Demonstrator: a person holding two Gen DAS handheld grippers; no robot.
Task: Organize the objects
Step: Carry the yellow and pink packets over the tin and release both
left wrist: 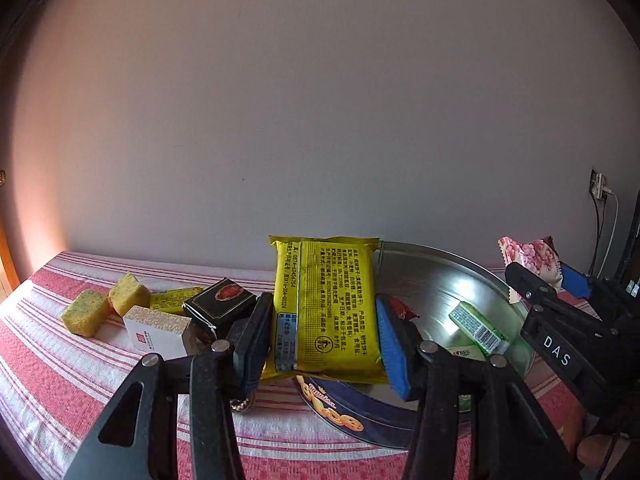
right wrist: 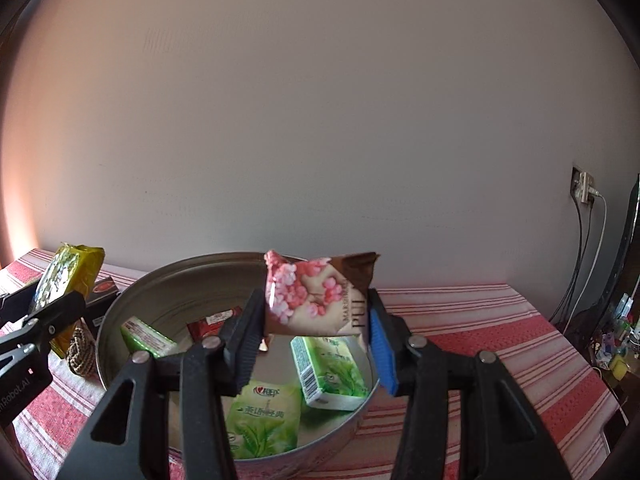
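From the left wrist, the left tongs [left wrist: 324, 332] were clenched on a yellow packet [left wrist: 326, 304], held upright, its long axis vertical and its printed back to the camera, above the near rim of the round tin [left wrist: 476, 276]. Loose boxes and two sponge cakes [left wrist: 102, 306] lay on the striped desk [left wrist: 60, 380] to the left.

From the right wrist, the right tongs [right wrist: 316, 332] gripped a pink-flowered packet [right wrist: 316, 294] over the tin's middle, its long axis roughly level across the jaws. Green packs [right wrist: 330, 372] already lay inside. Both carries looked near delivery; the next move would be lowering and releasing each into the tin.
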